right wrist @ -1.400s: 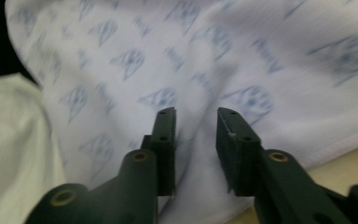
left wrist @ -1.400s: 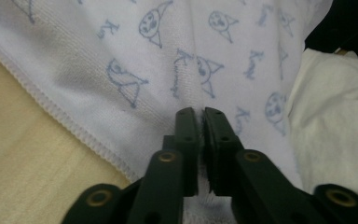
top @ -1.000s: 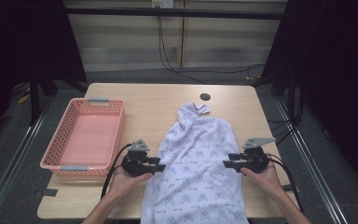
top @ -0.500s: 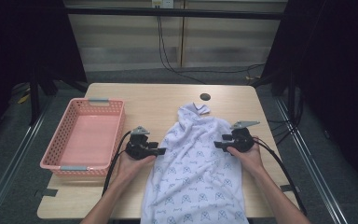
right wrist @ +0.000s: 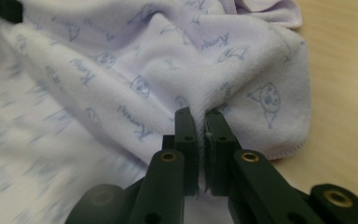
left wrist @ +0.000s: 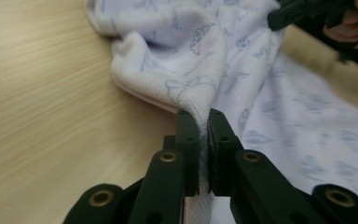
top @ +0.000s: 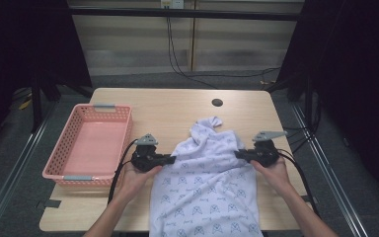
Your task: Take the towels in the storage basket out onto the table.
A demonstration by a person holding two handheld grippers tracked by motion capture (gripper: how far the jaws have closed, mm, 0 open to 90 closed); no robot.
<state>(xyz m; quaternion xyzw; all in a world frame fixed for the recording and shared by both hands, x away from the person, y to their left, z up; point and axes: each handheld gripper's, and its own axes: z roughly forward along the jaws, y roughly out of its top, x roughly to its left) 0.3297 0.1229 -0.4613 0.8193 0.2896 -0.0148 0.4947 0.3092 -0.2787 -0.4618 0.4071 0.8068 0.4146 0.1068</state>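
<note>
I count one white printed towel [top: 207,187] on my worktop [top: 177,106], one pink basket [top: 86,145] at nine o'clock, and one dark round hole [top: 217,102] at twelve. I hold two tongs: left tongs [top: 170,159] and right tongs [top: 238,154].

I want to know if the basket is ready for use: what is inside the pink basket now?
Nothing is seen inside the pink basket; its bare floor shows. The printed towel lies on the table beside it, held by both claws.
</note>
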